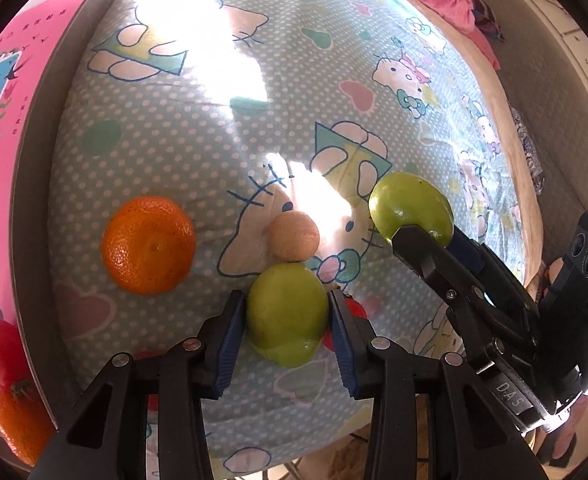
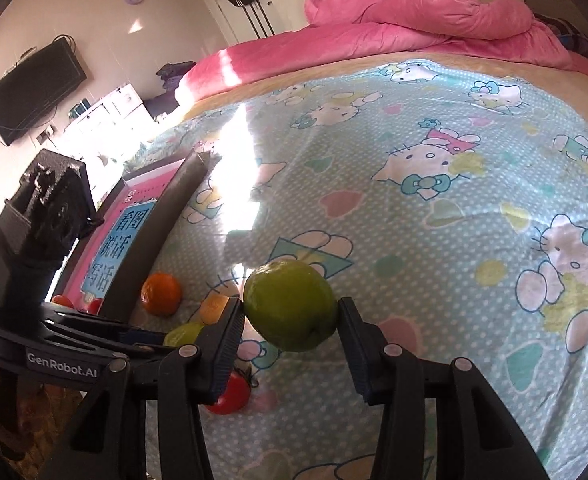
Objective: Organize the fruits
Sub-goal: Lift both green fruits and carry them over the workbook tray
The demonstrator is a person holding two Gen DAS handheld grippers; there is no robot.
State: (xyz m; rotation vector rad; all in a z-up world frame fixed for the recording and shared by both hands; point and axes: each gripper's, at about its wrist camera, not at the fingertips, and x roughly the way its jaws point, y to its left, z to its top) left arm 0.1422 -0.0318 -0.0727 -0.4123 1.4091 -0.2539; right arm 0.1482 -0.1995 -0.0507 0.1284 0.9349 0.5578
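While sunlight streaks across the cartoon-cat bedsheet [image 1: 198, 128], two green fruits, each clamped in a gripper. Left gripper [image 1: 288, 316] clenched on the near green fruit [image 1: 288, 312], blue pads [image 1: 230, 344] pressed against both its sides, fruit low over the sheet; whether touching the fabric, hard to say. Right gripper [image 2: 290, 316] likewise grasping the far green fruit [image 2: 290, 306], lifted clear of the bed. Both fruits roughly round, slightly longer across than tall in the wrist views, with no clear stem direction to read.

Also counted: one orange [image 1: 149, 245] lying alone on the sheet to the left, flattened end facing up; one small tan ball-like fruit [image 1: 294, 236] just beyond and touching the near green fruit; one red fruit [image 2: 230, 394] on the sheet below the right gripper. On the pink-lined tray [image 1: 30, 184] at the left edge, one more red fruit [image 1: 0, 352] and one more orange fruit [image 1: 20, 426], side by side.

Left gripper pitched steeply down at the bed. Right gripper tilted down more gently, entering from the right in the left wrist view, fingers crossing above the sheet. Pink quilt [image 2: 414, 12] heaped at the far end of the bed.
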